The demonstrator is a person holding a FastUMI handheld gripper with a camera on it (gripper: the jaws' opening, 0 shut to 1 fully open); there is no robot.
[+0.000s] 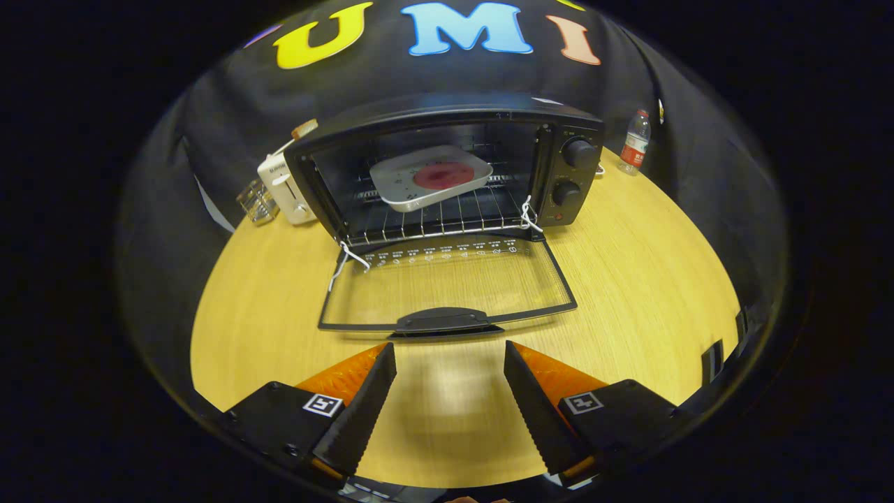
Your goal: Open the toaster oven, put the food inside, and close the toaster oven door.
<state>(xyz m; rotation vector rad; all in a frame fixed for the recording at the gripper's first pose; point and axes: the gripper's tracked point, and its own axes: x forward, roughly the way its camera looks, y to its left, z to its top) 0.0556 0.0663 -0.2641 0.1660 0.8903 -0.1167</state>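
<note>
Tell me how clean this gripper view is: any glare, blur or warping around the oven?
Gripper view: sharp on the toaster oven and tray; fisheye bows the table edge; the lowered glass door is see-through, faint sheen; soft shadow on the wood between the open gripper fingers.

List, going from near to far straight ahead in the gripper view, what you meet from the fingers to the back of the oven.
Open gripper → bare table → door handle → glass door lying flat → wire rack → plate of food inside the toaster oven.
</note>
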